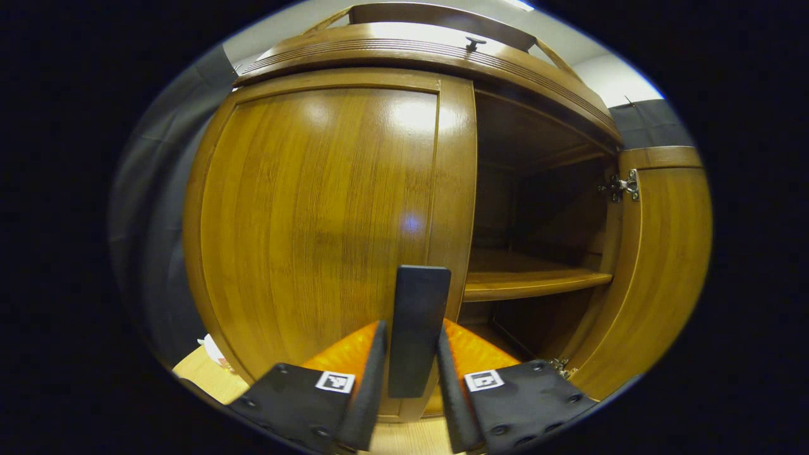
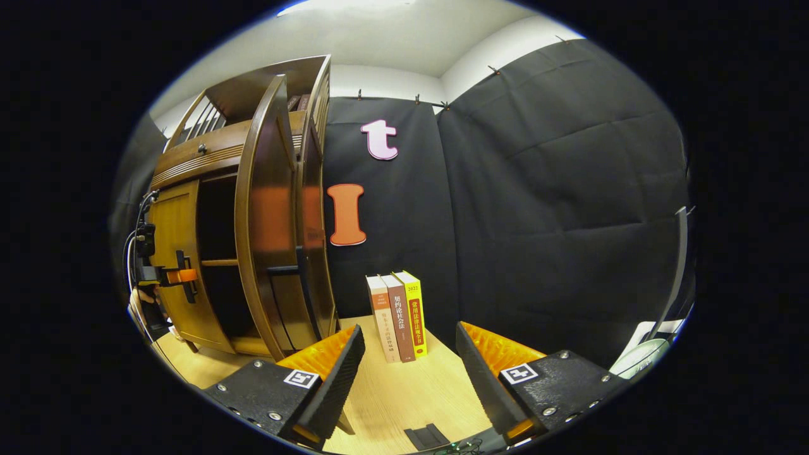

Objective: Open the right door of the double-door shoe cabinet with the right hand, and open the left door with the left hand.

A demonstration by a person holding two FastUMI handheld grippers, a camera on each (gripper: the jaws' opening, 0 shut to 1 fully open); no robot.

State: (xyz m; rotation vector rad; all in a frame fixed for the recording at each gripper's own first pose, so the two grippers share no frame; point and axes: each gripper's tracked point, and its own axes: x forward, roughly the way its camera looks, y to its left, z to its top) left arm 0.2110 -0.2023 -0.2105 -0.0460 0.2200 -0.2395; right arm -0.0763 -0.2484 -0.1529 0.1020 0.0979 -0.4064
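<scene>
At the shoe cabinet's [image 1: 442, 57] closed left door [image 1: 316, 221], the left hand-held gripper [image 1: 411, 373] pinches its black handle [image 1: 417, 322]; pull outward along the hinge arc, grip firm; right door [image 1: 663, 265] already open, right hand-held gripper [image 2: 407, 373] wide open, empty.

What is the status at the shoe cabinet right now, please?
Left gripper closed around left door handle, door still shut. Right door open, right gripper open, empty. Nothing blocking.

Light wooden table [image 2: 404, 392], shoe cabinet [image 2: 253, 208] standing on it toward nine o'clock in the right gripper view, three upright books [image 2: 398, 316] touching side by side near the centre, small dark flat object [image 2: 426, 436] lying at six o'clock
</scene>
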